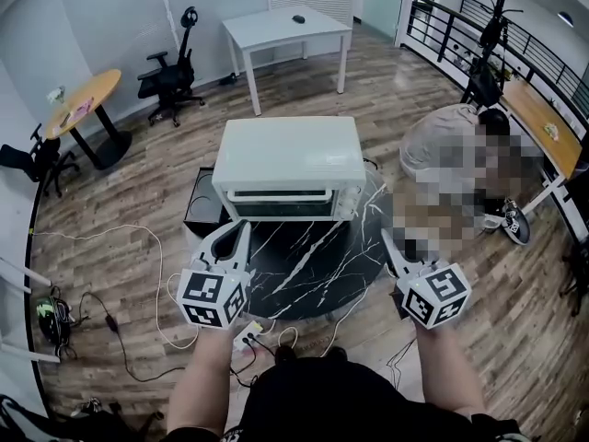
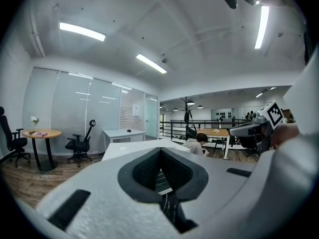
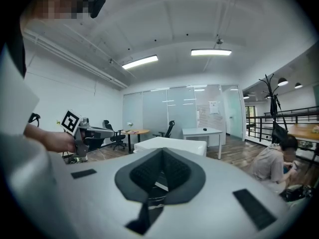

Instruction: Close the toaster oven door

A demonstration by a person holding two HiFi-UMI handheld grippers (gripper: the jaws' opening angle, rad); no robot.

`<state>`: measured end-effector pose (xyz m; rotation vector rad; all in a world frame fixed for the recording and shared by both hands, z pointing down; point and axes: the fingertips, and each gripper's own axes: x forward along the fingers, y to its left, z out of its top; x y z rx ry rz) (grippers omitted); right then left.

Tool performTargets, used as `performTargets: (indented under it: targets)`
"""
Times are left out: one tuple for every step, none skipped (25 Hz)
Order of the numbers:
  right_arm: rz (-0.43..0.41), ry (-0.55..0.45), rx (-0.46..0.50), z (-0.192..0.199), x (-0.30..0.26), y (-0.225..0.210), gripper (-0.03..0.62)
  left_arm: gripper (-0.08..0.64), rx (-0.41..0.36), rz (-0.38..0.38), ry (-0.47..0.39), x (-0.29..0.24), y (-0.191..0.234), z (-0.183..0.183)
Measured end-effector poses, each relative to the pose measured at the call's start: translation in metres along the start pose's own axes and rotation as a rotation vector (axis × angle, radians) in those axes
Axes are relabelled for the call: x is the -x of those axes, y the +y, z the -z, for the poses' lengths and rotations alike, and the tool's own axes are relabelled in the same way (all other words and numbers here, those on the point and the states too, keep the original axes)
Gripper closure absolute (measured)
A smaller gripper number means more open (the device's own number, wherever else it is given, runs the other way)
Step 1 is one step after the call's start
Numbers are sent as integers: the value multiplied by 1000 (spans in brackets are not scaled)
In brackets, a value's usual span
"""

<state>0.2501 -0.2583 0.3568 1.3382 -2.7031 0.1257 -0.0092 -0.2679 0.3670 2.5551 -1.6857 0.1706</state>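
A white toaster oven (image 1: 288, 159) stands at the far side of a round black marble table (image 1: 304, 279). Its glass door (image 1: 279, 203) faces me and looks upright against the oven's front. My left gripper (image 1: 241, 230) hovers over the table's near left, just in front of the door, with its jaws together and nothing between them. My right gripper (image 1: 386, 239) hangs by the table's right rim, also shut and empty. The left gripper (image 2: 160, 151) looks over the oven's top (image 2: 130, 146). The right gripper (image 3: 162, 153) sees the oven (image 3: 172, 144) ahead.
A black box (image 1: 200, 212) sits on the floor left of the table. A power strip (image 1: 247, 337) and cables lie near my feet. A person sits on the floor at the right (image 1: 451, 141). A white desk (image 1: 287, 26), office chairs (image 1: 170, 76) and a round wooden table (image 1: 83, 99) stand farther back.
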Motion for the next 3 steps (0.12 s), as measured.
performTargets:
  targets:
    - [-3, -2, -3, 0, 1, -1, 589, 552, -2, -2, 2, 0, -2, 1]
    - [-6, -4, -6, 1, 1, -1, 589, 552, -3, -4, 4, 0, -3, 1]
    - [-8, -6, -10, 1, 2, -2, 589, 552, -5, -5, 6, 0, -5, 2]
